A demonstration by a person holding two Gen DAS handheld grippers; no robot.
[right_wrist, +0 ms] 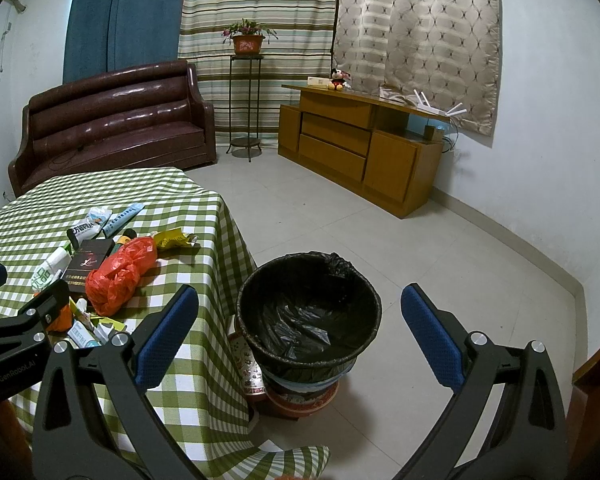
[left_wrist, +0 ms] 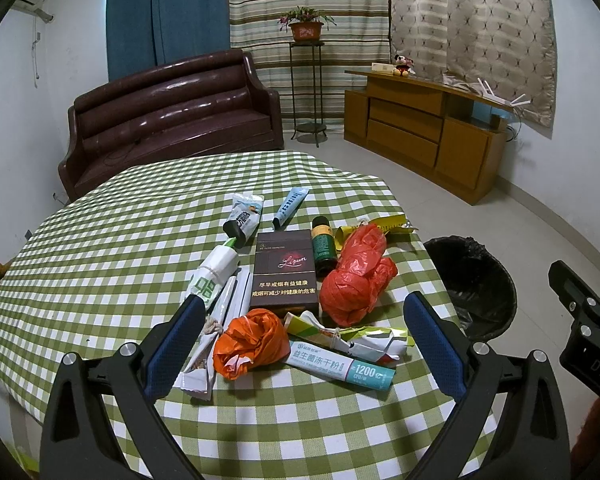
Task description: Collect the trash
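Note:
Trash lies on the green checked table (left_wrist: 100, 248): a red plastic bag (left_wrist: 354, 280), a crumpled orange bag (left_wrist: 248, 342), a dark cigarette box (left_wrist: 285, 272), a white and teal probiotic box (left_wrist: 340, 366), a small green bottle (left_wrist: 323, 246), tubes (left_wrist: 290, 206) and paper wrappers (left_wrist: 214, 280). My left gripper (left_wrist: 302, 344) is open, hovering just above the near items, empty. The black-lined bin (right_wrist: 308, 308) stands on the floor right of the table. My right gripper (right_wrist: 300, 332) is open and empty above the bin. The red bag also shows in the right wrist view (right_wrist: 118, 276).
A brown leather sofa (left_wrist: 172, 116) stands behind the table. A plant stand (left_wrist: 308, 92) and a wooden cabinet (left_wrist: 420, 128) are at the back wall. Tiled floor (right_wrist: 380, 232) surrounds the bin. The right gripper's body (left_wrist: 588, 320) shows at the left view's right edge.

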